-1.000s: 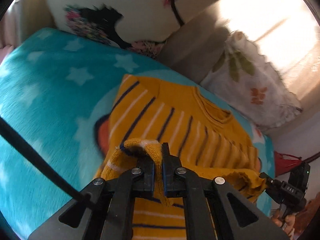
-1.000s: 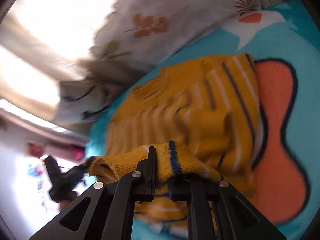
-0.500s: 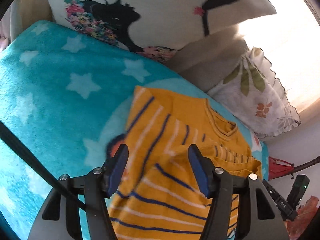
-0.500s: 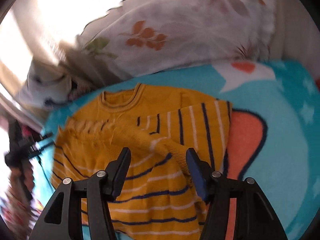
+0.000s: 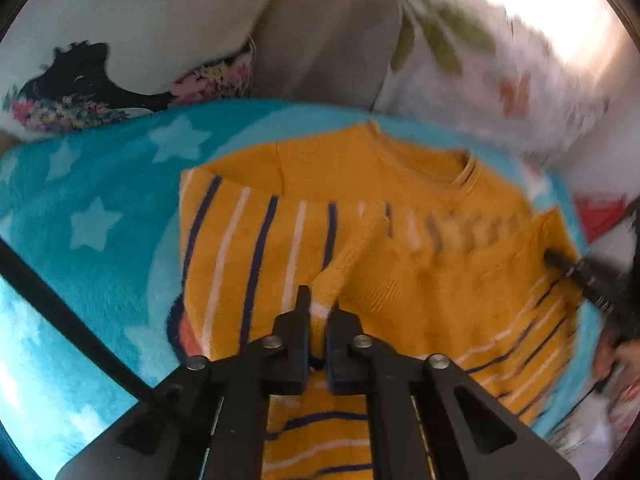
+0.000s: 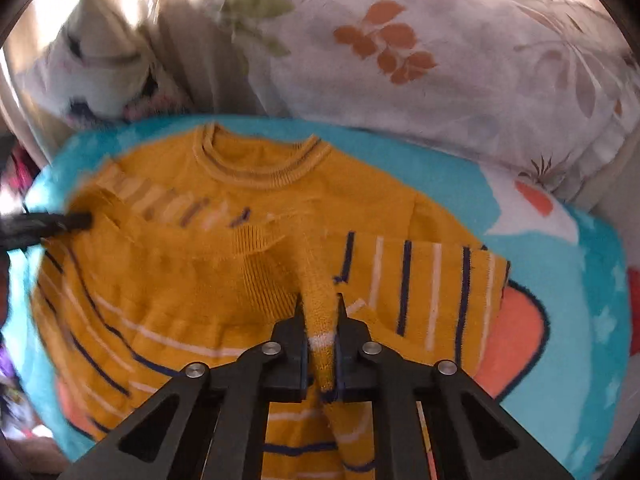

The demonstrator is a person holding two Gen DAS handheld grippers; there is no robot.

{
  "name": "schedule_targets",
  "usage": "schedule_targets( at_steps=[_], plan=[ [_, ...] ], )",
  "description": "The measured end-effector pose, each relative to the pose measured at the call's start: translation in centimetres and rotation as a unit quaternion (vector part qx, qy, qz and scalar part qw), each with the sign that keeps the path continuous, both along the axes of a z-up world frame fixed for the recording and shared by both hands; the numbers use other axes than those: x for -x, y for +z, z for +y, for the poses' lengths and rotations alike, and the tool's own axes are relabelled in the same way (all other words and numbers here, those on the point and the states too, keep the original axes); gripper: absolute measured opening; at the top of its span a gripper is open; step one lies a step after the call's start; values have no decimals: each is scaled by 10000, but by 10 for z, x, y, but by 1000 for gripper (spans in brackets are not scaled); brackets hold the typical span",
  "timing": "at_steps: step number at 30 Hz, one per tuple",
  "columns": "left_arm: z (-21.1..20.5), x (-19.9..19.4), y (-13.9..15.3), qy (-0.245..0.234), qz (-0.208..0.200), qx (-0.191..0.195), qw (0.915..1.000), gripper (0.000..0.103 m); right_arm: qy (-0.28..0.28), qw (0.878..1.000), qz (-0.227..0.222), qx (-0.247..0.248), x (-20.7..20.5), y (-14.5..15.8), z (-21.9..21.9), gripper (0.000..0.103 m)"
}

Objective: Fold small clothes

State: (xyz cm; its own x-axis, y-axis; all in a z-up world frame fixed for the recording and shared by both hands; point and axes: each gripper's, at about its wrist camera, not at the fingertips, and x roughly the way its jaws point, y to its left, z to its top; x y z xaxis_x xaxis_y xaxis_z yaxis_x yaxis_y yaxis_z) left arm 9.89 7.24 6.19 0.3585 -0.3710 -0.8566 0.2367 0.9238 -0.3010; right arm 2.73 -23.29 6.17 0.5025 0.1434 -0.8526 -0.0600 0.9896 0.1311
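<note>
A small mustard-yellow knit sweater [image 5: 400,184] with navy and white stripes lies on a turquoise star-print blanket [image 5: 100,184], collar toward the pillows. It also shows in the right wrist view [image 6: 260,196]. Its sleeves are folded across the body. My left gripper [image 5: 318,314] is shut on a sleeve cuff [image 5: 320,308]. My right gripper [image 6: 319,308] is shut on a sleeve [image 6: 316,288] that runs up between its fingers. A dark gripper tip [image 5: 576,268] touches the sweater's right edge; another such tip touches the left edge in the right wrist view [image 6: 60,222].
Pillows line the far edge: a white one with a dark print [image 5: 100,60] and a floral one [image 6: 420,60]. The blanket [image 6: 568,280] has an orange patch [image 6: 516,336] beside the sweater. A black strap [image 5: 60,312] crosses the left wrist view.
Both grippers were open above the sweater half a second ago and are now shut on sleeve fabric. Both views have swung to face the collar and pillows.
</note>
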Motion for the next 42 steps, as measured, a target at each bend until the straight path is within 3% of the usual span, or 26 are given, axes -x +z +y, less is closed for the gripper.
schedule_targets(
  at_steps=[2,4,9,11,13,15,16,17,20,23,26,33,36,38,42],
  plan=[
    [8,-8,9,111,63,354,9993,5,-205,9993,-90,-316,-1,12,-14,8],
    [11,-23,14,203,48,471,9987,5,-389,9980,-142,-472,-9,18,-25,8],
    [-3,-63,-16,337,251,-91,9991,6,-969,9926,92,-720,-52,0,-47,9],
    [-4,-70,-33,389,424,-287,9979,13,-1168,9890,494,-765,-69,-26,-53,14],
    [-2,-70,-33,444,371,-208,9981,16,-1320,9851,768,-796,-76,-46,-57,18],
    [4,-68,-25,503,397,-158,9978,29,-1454,9818,621,-1050,-72,-44,-61,22],
    [8,-64,-19,562,363,-92,9977,39,-1475,9806,592,-1145,-71,-42,-63,30],
    [13,-61,-13,621,321,-14,9976,42,-1502,9800,511,-1199,-67,-37,-65,41],
    [38,-46,4,876,239,263,9955,51,-1561,9822,170,-1033,-51,-15,-72,54],
    [67,-24,13,1211,160,406,9917,62,-1575,9810,15,-1133,-24,3,-86,55],
    [86,2,9,1465,246,416,9880,62,-1630,9779,17,-1307,8,10,-107,60],
    [93,58,-29,1468,713,777,9835,62,-1630,9711,383,-1702,92,-14,-130,63],
    [80,71,-40,1258,710,859,9858,70,-1567,9666,510,-1965,109,-32,-122,63],
    [68,74,-39,1152,460,708,9897,83,-1558,9654,537,-2022,110,-41,-114,63],
    [42,68,-38,977,299,118,9947,82,-1647,9631,334,-2102,98,-56,-98,65]
  ],
)
